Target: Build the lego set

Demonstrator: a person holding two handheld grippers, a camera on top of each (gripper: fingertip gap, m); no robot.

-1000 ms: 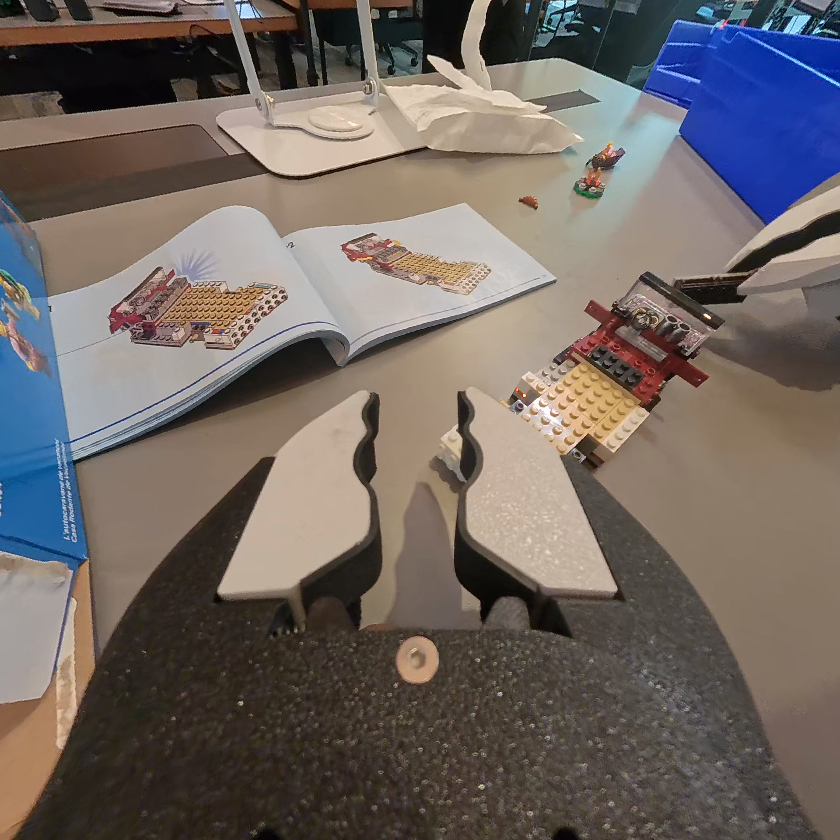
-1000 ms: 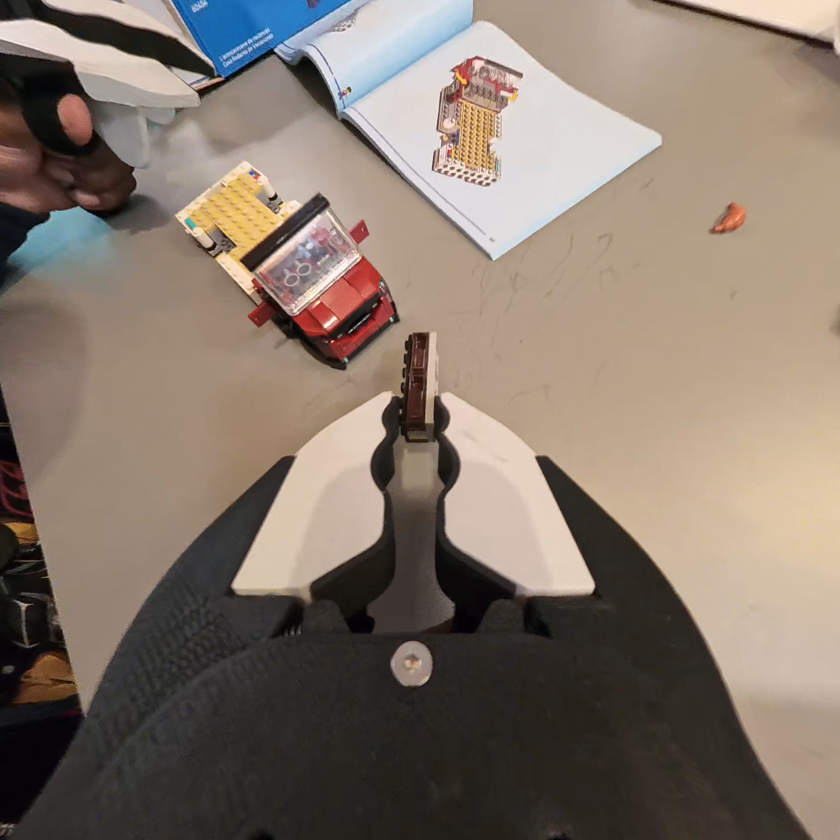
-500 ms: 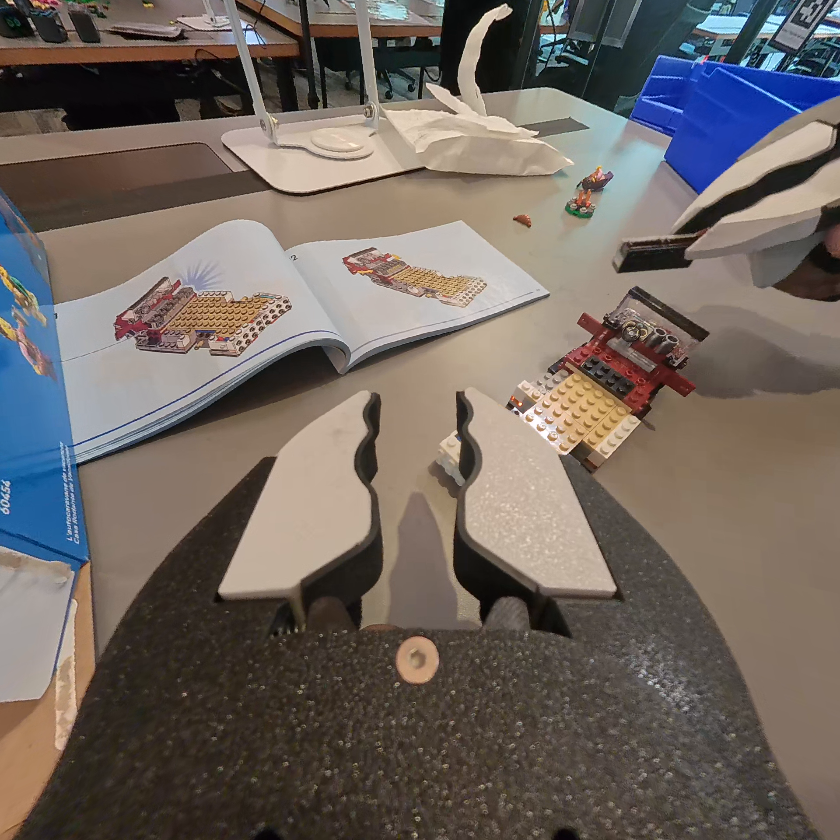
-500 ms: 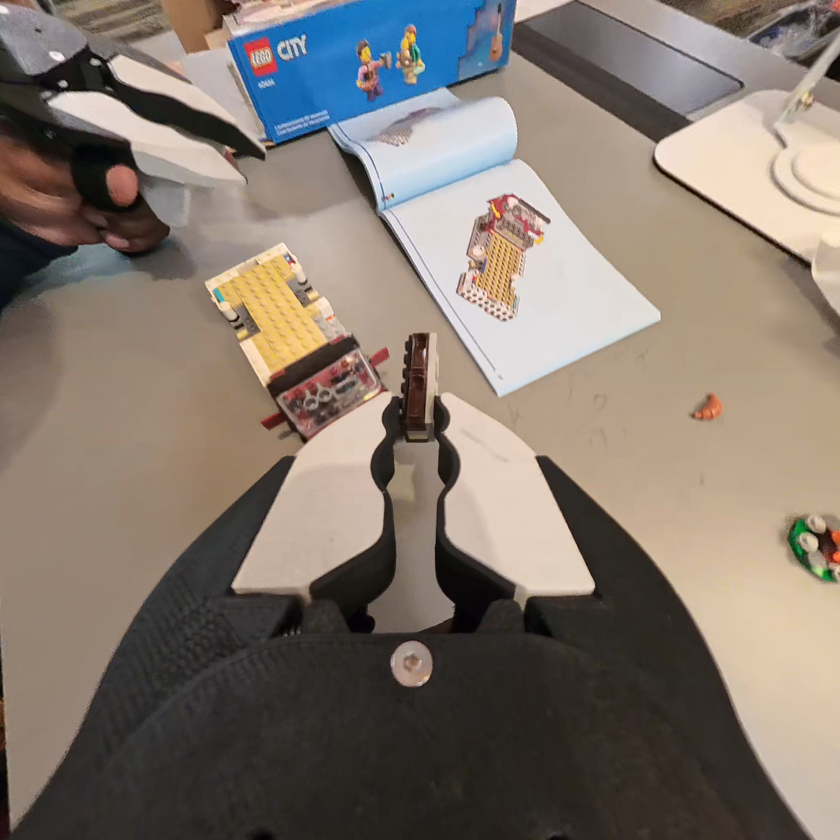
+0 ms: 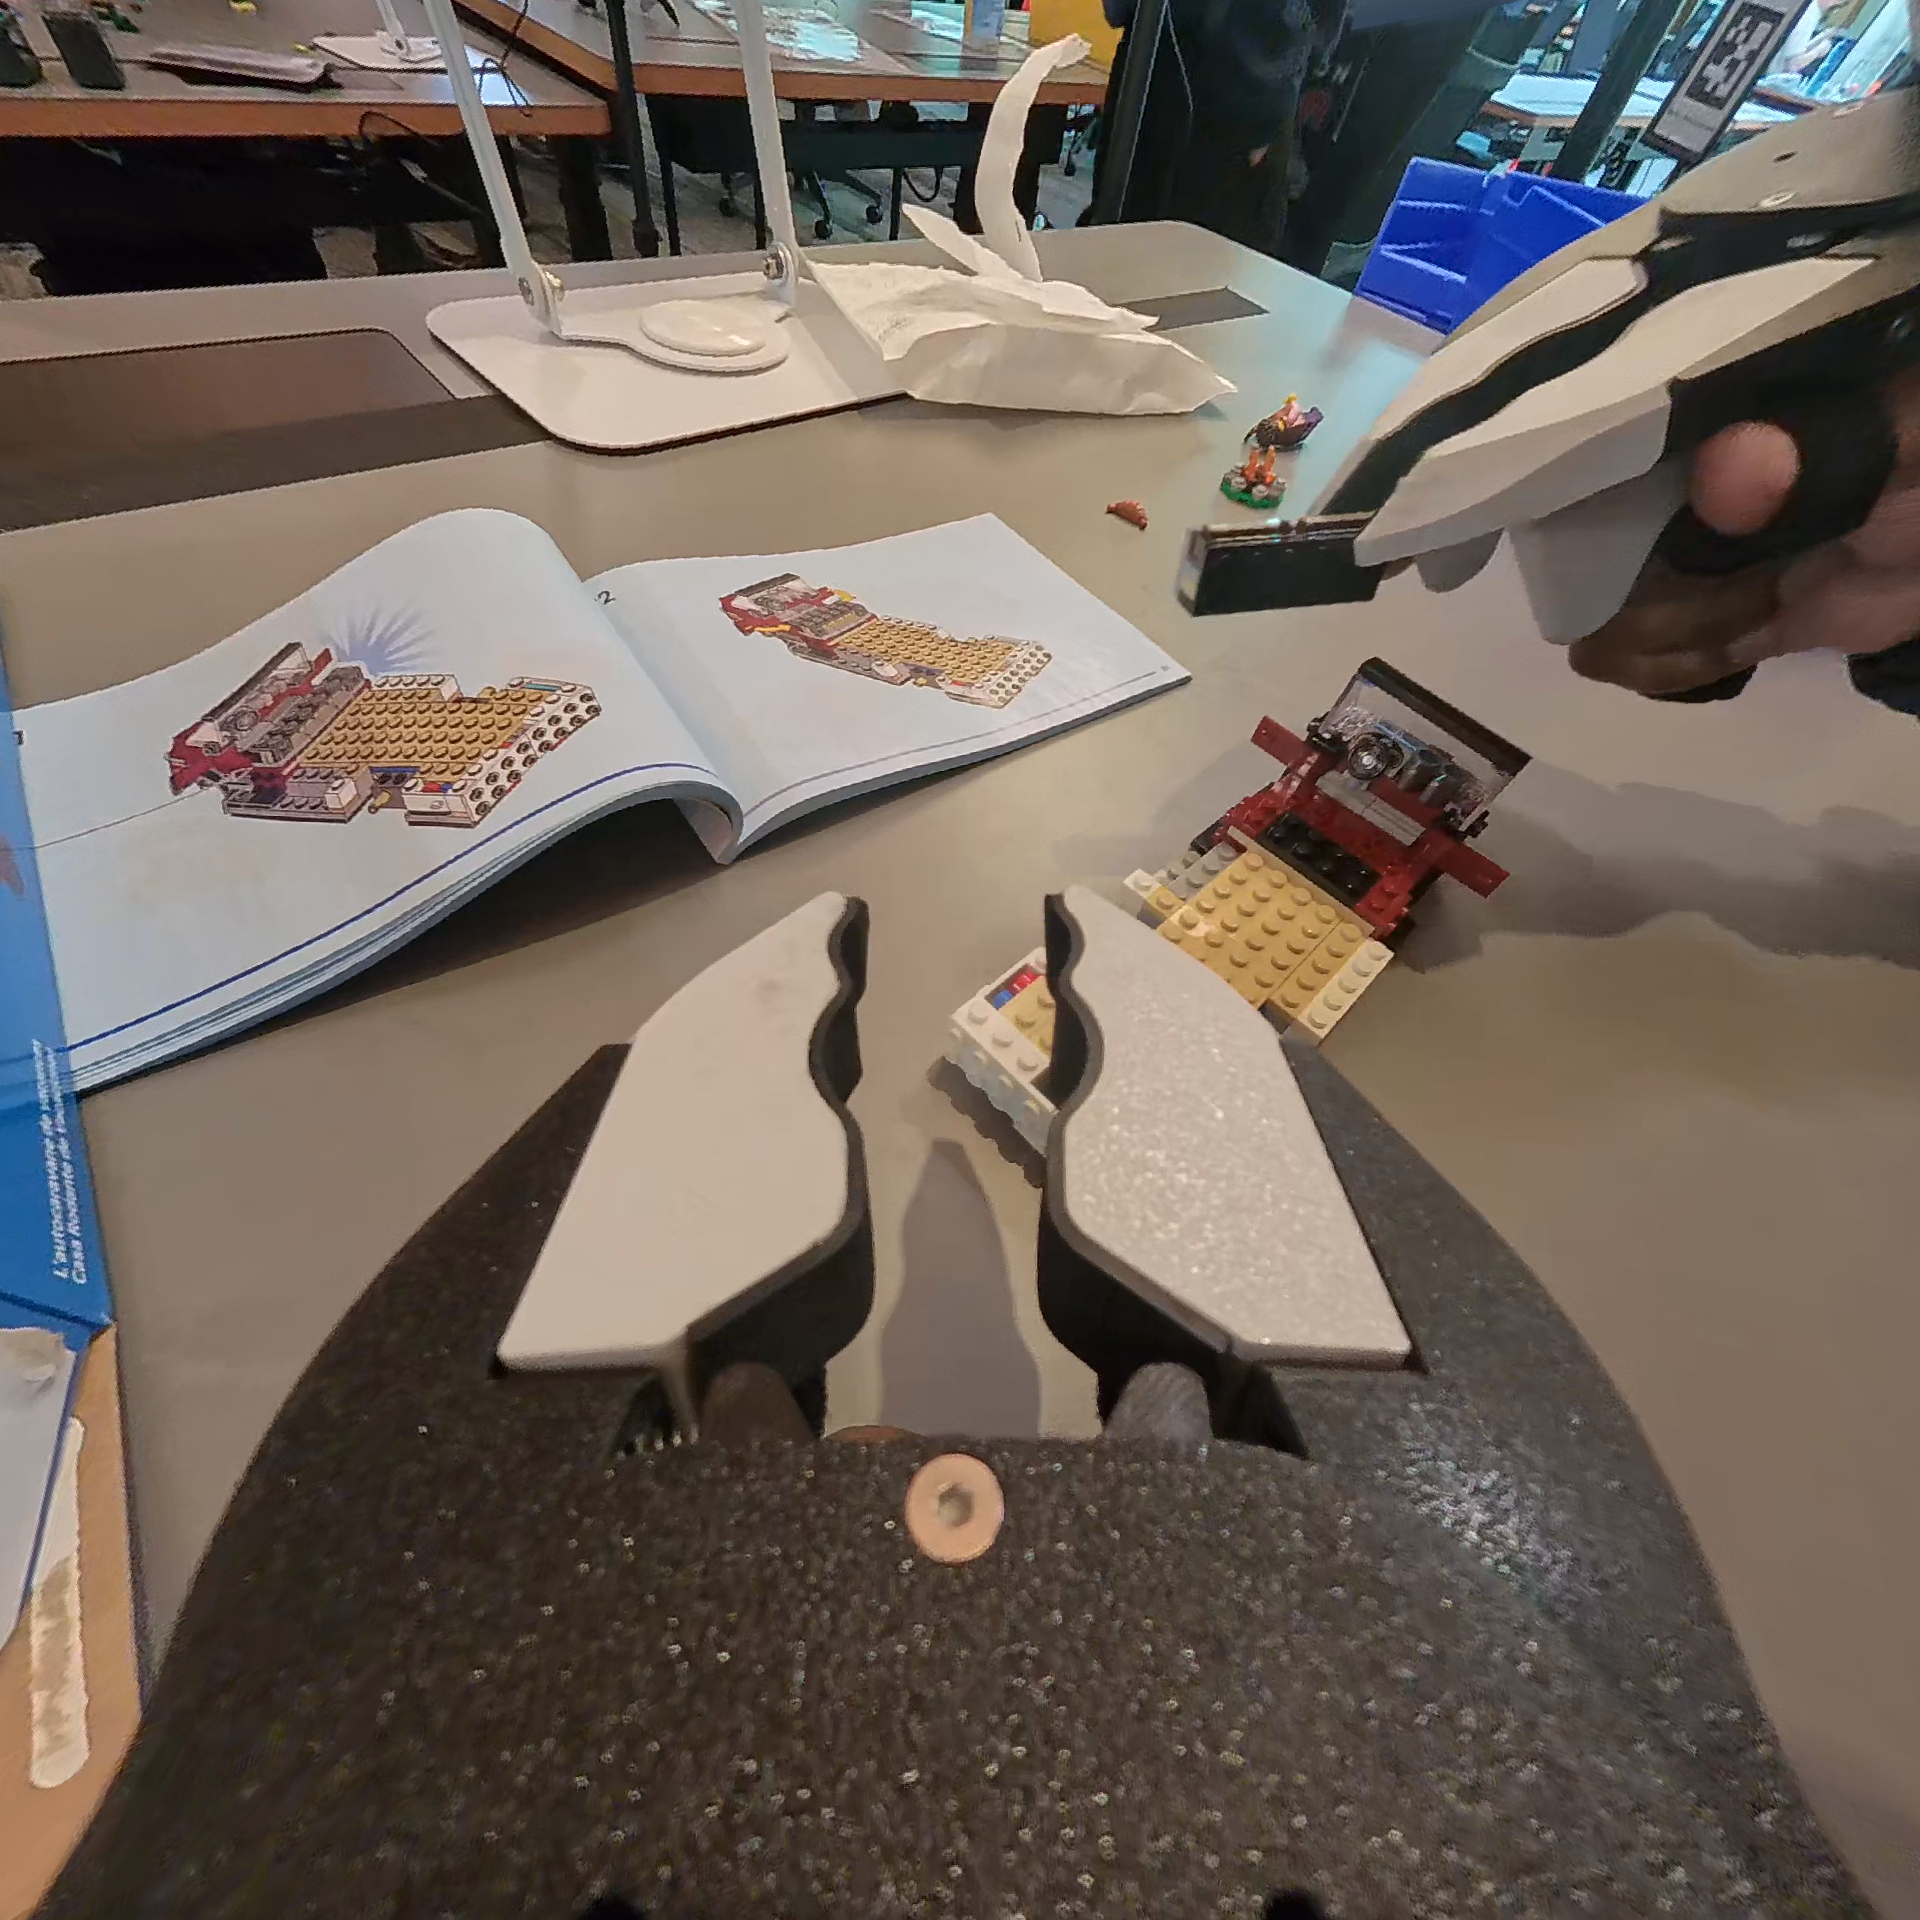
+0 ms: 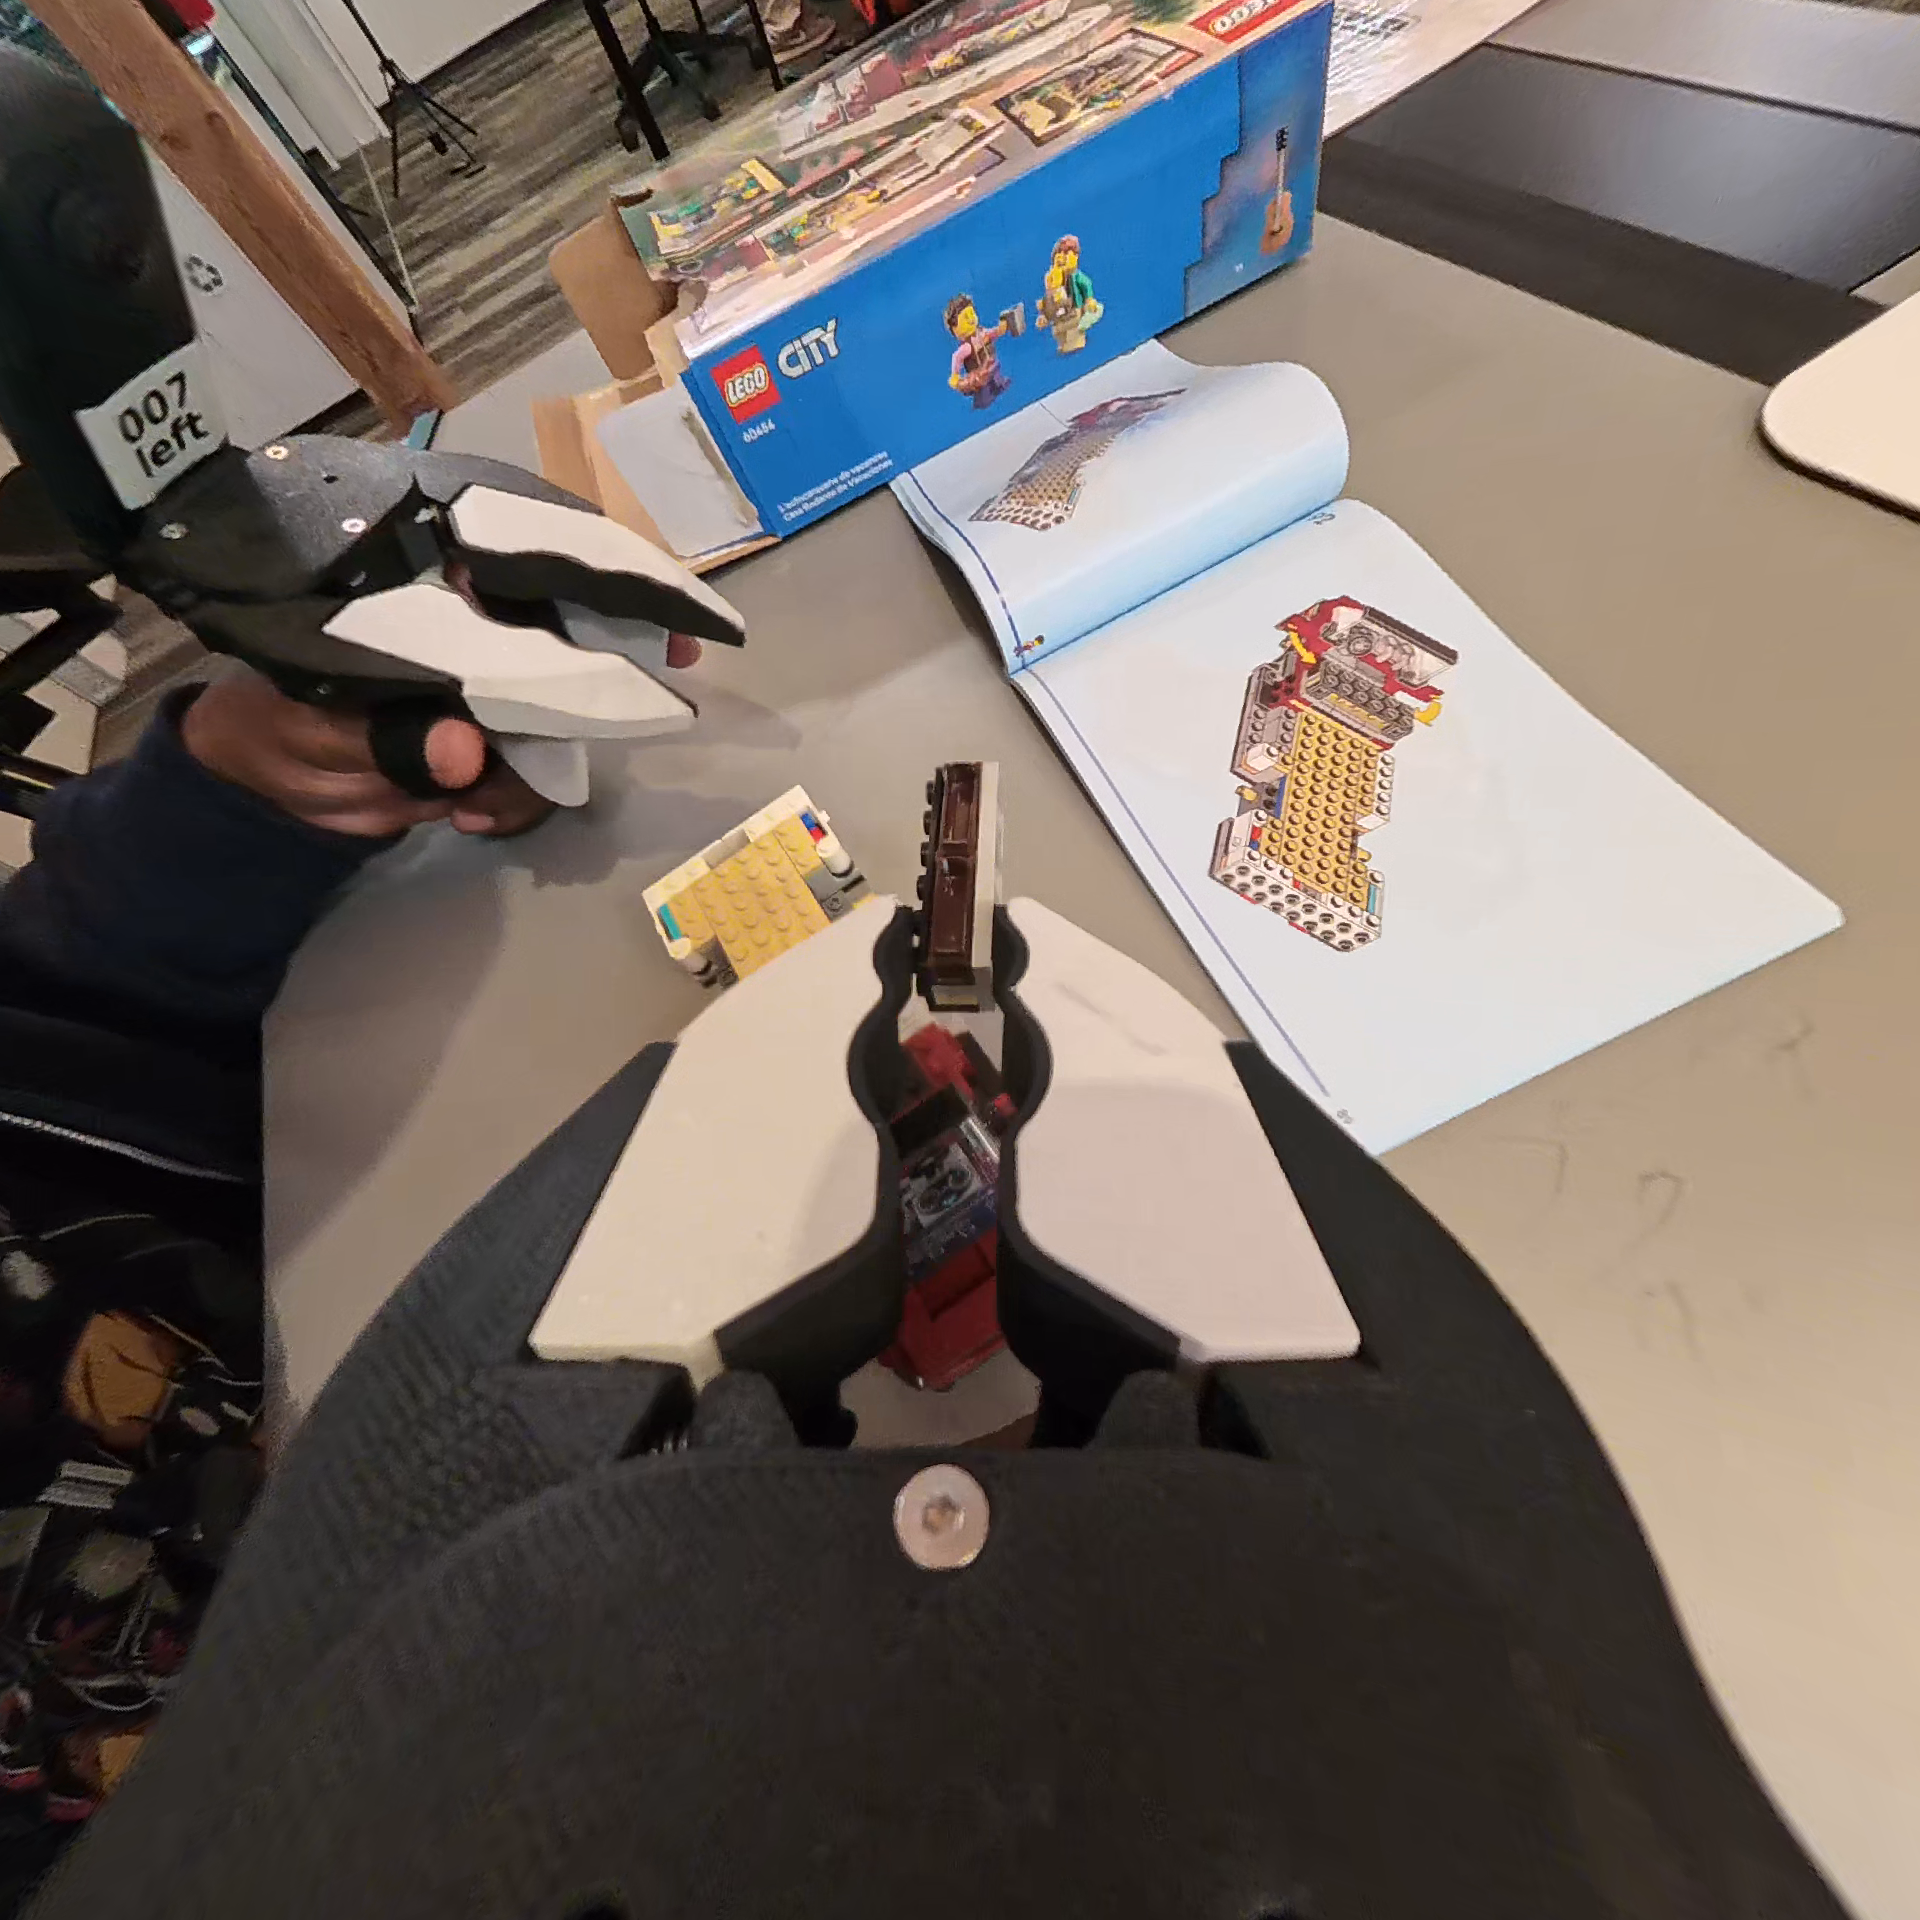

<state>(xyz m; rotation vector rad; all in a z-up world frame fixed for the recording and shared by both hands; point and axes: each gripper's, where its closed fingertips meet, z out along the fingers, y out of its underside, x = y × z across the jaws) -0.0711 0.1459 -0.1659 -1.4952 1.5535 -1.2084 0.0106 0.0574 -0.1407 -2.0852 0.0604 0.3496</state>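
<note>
above the grey table (image 6: 1558, 1299), the right gripper (image 6: 961, 935) is seen pinching a small brown-and-white brick piece (image 6: 961, 862); both pads are pressed against its lower end, and most of the piece projects forward past the fingertips. its long axis runs along the line of the fingers. in the left wrist view the same piece (image 5: 1278, 566) is shown clear of the table, held edge-on and pointing toward the open booklet (image 5: 894, 665).

directly beneath the right gripper, the toy car (image 6: 748, 894) is found: its red front (image 6: 945, 1195) is visible through the gap behind the pads, and its tan studded rear extends forward and to the left of the held piece. the car's long axis lies roughly in line with the right gripper's fingers. in the left wrist view the car (image 5: 1320, 862) is seen resting on the table, red end and clear windscreen away from the camera, tan end near it.

the left gripper (image 5: 951, 935) is held with its fingers spread and nothing between them. its right fingertip (image 5: 1101, 966) overlaps the white rear corner of the car in that view; whether contact is made cannot be told. from the right wrist view the left gripper (image 6: 707, 665) appears raised off the table, just left of the car's rear.

of the two, the right gripper is placed over the car's front, the left gripper at its rear. a blue box (image 6: 987, 312) stands beyond the booklet, well apart from both.
</note>
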